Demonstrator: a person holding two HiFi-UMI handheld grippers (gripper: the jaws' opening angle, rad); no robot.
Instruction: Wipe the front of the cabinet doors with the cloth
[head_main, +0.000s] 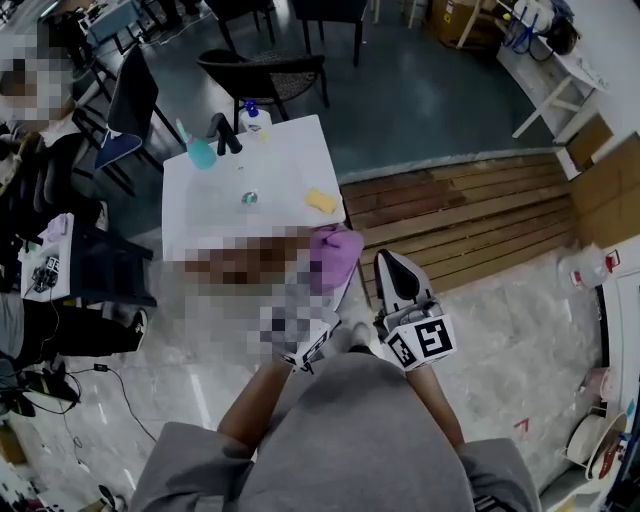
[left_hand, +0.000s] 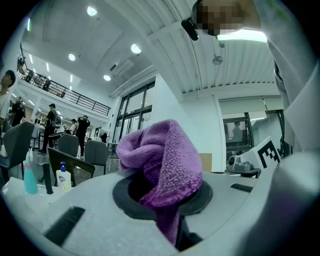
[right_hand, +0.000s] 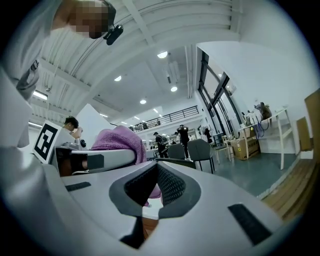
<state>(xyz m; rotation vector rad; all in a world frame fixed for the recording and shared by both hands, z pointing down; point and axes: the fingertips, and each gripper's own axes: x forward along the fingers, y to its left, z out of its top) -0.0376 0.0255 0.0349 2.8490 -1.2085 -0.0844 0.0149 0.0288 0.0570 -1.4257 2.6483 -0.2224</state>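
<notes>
White countertop (head_main: 285, 150) ahead, and the purple cloth (left_hand: 167, 160) hung over its 5 o'clock corner, pinched tight in the left gripper (left_hand: 165, 200). The right gripper (right_hand: 157, 185) sat at the cloth's 3 o'clock, jaws together, empty. Only the head view caught the yellow sponge (head_main: 321, 201).

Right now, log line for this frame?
left hand-held gripper: shut on purple cloth | right hand-held gripper: shut, empty | cloth: bunched
</notes>
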